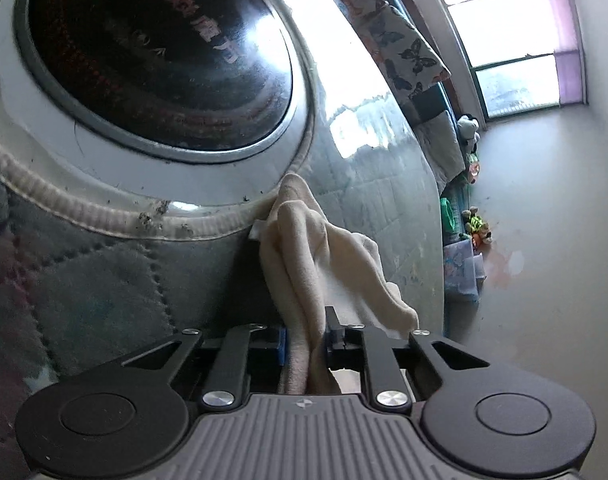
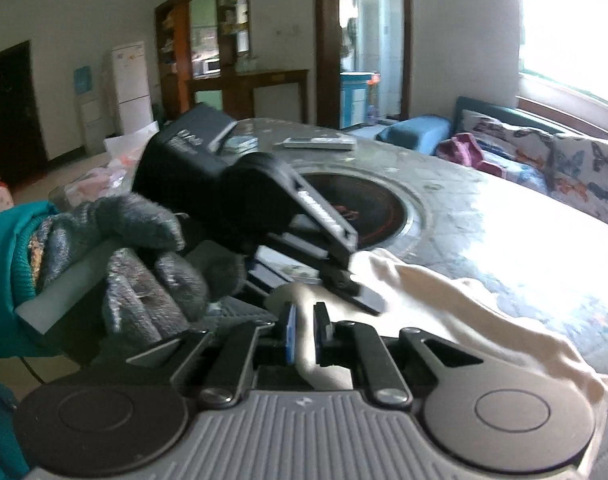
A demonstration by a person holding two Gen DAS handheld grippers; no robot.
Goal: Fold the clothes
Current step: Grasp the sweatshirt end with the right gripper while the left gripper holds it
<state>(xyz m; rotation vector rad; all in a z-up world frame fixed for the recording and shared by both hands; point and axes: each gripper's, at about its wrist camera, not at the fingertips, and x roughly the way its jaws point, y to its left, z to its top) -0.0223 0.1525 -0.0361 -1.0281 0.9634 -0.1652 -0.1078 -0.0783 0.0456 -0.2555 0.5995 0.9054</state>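
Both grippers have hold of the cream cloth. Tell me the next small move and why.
Probably draw the two grippers apart to stretch the cloth flat over the table. The left gripper and the right gripper each pinch the cream cloth close together, and it hangs bunched and creased between them, so there is no straight edge yet to fold along.

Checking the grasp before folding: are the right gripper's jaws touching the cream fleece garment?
Touching. The right wrist view shows the right gripper with its jaws closed on a bunched fold of the cream fleece garment, cloth filling the space between them.
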